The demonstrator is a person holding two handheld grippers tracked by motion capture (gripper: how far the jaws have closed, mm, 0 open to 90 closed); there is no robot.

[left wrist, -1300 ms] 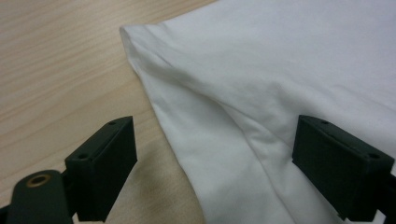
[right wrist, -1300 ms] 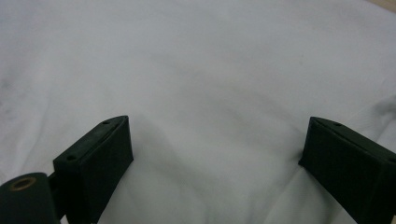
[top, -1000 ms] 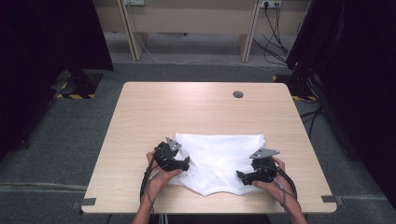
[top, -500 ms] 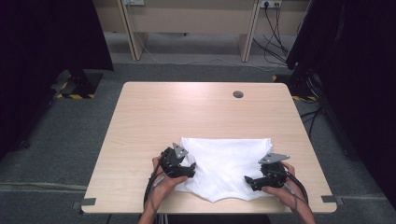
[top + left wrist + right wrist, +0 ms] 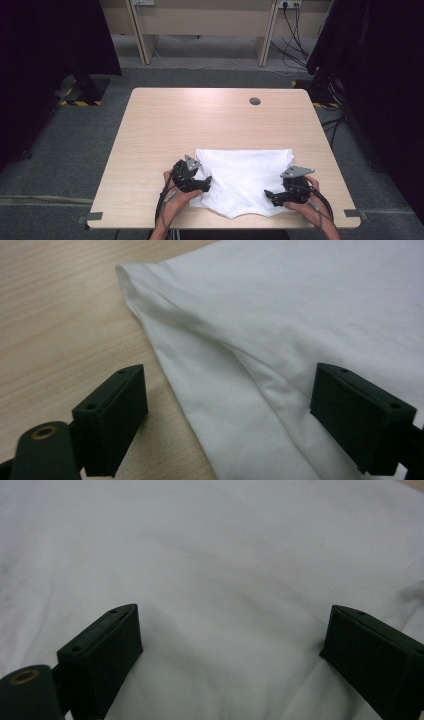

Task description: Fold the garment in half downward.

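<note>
At the near edge of the tabletop [image 5: 150, 130], a person's two hands are bringing a pair of black grippers to a folded white cloth [image 5: 245, 177] lying flat toward the front right of the surface. The left gripper [image 5: 202, 182] is resting at the cloth's left edge, its jaws having just been opening wider and now standing far apart; in the left gripper view they are straddling the folded edge of the cloth [image 5: 280, 330], one jaw over bare wood, the other over fabric, with nothing clamped between them. The right gripper [image 5: 272, 196] is sitting at the cloth's near right corner, jaws likewise spread wide above the white fabric [image 5: 220, 570], gripping nothing. Farther back, a small round grommet [image 5: 255, 101] is sitting in the tabletop near its far edge.
</note>
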